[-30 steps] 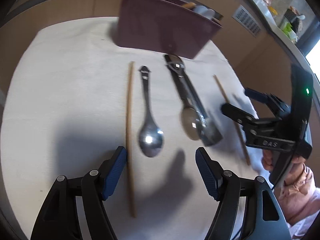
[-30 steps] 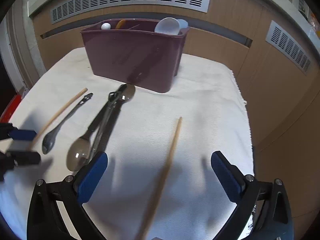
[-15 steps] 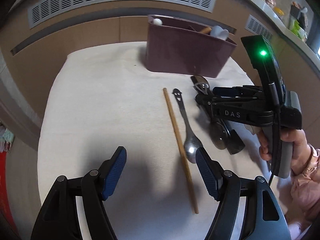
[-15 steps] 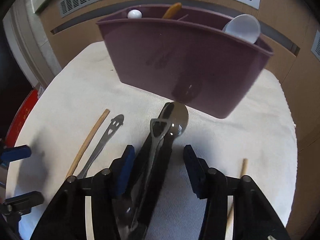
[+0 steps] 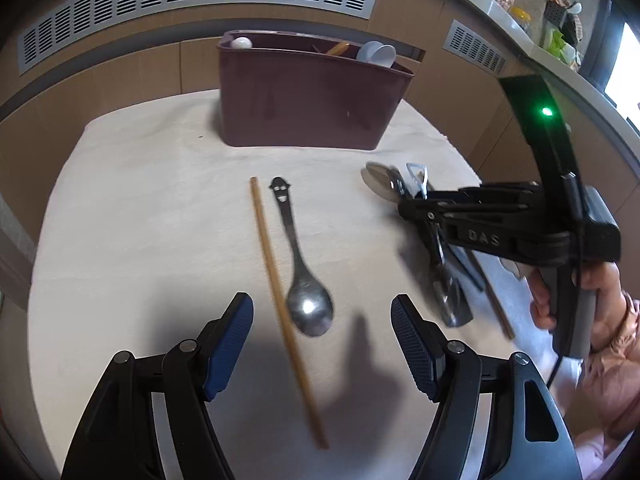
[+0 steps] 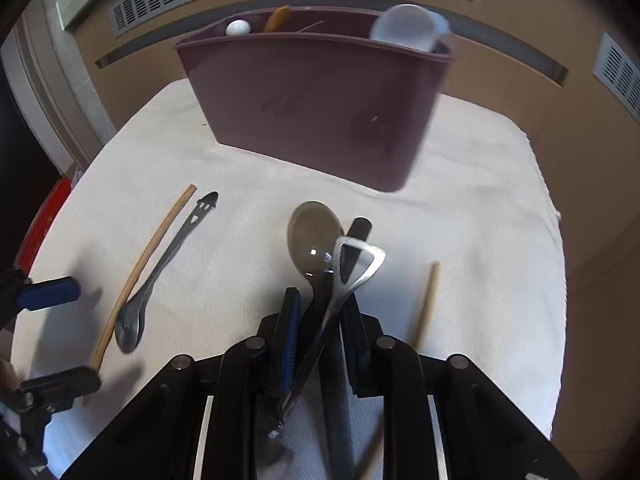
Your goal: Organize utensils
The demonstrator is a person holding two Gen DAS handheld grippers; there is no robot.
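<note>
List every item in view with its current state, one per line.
Left gripper: open, empty, hovering over the cloth.
Right gripper: jaws closing, two spoon handles between them.
Bundled spoons: overlapping, between the right pads.
Small metal spoon: flat on cloth, untouched.
Left chopstick: flat beside that spoon.
Right chopstick: flat, apart.
Maroon caddy: upright, partly filled.

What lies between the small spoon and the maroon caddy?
Only bare white cloth: the left wrist view shows the small spoon short of the maroon caddy.
</note>
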